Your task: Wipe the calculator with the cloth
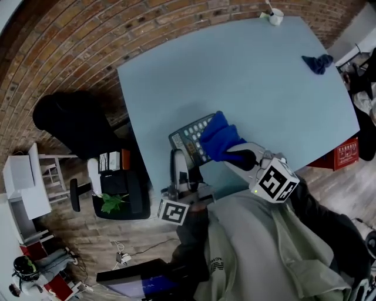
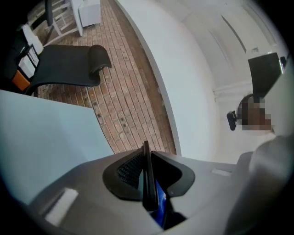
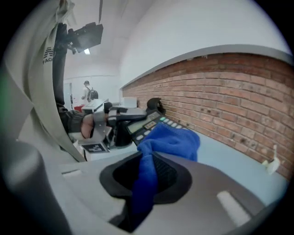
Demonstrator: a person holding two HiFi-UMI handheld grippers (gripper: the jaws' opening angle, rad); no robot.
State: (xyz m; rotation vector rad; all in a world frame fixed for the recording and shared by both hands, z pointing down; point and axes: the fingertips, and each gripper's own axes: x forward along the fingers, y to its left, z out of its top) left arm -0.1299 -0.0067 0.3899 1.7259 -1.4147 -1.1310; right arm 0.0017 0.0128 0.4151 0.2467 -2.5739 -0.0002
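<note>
Head view: left gripper (image 1: pixel 179 161) jaws clamp the calculator (image 1: pixel 191 138); right gripper (image 1: pixel 238 154) jaws pinch the cloth (image 1: pixel 220 138), apparently mid-wipe; next, sweep across the keys.

Pale blue rectangular table (image 1: pixel 247 76) on red brick floor (image 1: pixel 70 53). Small white cup (image 1: pixel 275 16) at its far edge. Crumpled navy rag (image 1: pixel 318 63) near far-right corner.

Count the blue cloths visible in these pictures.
2. One blue cloth is clamped in the right gripper, lying over the calculator; a darker cloth lies bunched near the table's far right edge. Others could be hidden.
</note>
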